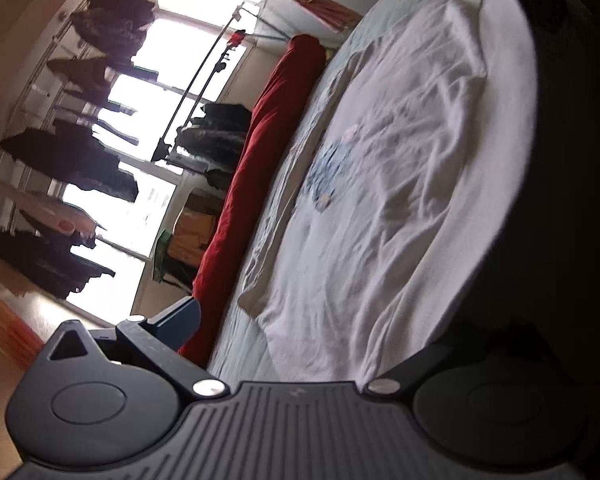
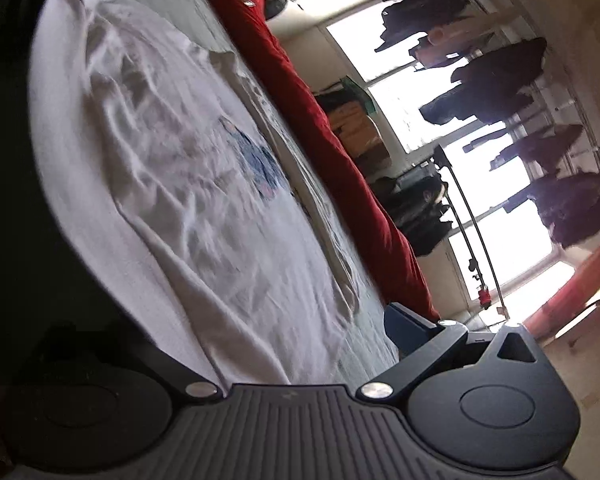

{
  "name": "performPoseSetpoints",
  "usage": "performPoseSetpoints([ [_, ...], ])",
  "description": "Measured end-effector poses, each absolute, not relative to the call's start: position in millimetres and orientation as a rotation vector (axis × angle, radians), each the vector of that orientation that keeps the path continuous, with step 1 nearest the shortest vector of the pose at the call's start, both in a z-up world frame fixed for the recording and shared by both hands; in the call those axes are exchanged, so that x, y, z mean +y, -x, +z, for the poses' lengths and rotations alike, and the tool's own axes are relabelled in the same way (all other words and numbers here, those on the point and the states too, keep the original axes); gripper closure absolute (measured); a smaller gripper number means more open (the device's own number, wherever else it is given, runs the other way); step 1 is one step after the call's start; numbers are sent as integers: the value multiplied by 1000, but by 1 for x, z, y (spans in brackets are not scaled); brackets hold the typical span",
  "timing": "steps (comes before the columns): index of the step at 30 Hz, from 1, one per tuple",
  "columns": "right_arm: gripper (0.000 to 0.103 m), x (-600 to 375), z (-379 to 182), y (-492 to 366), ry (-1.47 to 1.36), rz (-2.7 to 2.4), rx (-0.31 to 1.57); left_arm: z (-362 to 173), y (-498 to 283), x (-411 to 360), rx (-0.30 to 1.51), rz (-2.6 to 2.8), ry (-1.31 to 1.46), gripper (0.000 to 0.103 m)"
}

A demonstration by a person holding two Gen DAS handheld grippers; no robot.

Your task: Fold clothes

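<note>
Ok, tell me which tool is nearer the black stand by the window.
Right. The stand is roughly straight ahead of the right tool, but ahead and rightward of the left tool.

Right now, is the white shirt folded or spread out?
Spread out. The white shirt lies open and wrinkled on the bed, its blue print showing.

Daylight blazes through the window [image 1: 156, 128], blown out white; clothes hanging before it go black. Away from it everything dims, smeared and bent.
</note>
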State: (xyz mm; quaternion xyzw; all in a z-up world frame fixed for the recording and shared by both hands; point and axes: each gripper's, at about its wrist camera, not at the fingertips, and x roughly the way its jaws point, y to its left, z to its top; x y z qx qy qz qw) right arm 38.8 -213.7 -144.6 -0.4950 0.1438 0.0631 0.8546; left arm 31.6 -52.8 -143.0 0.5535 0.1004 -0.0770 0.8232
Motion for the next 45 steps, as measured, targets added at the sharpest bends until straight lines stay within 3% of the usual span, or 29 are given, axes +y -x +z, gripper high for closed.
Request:
performPoseSetpoints([
  [13, 0, -205, -142, -50, 1035, 101, 296, -139, -42, -57, 224, -178, -1211, 1],
  [16, 0, -207, -139, -52, 1041, 68, 270, -131, -49, -52, 267, -153, -1113, 1],
  [21, 0, -207, -144, -48, 1039, 124, 301, -140, -46, -58, 257, -209, -1209, 1],
  [27, 0, -207, -138, -55, 994, 56, 297, -123, -53, -53, 307, -168, -1049, 3],
  [45, 0, -208, -137, -65, 992, -8, 256, -116, -48, -47, 310, -140, -1004, 6],
])
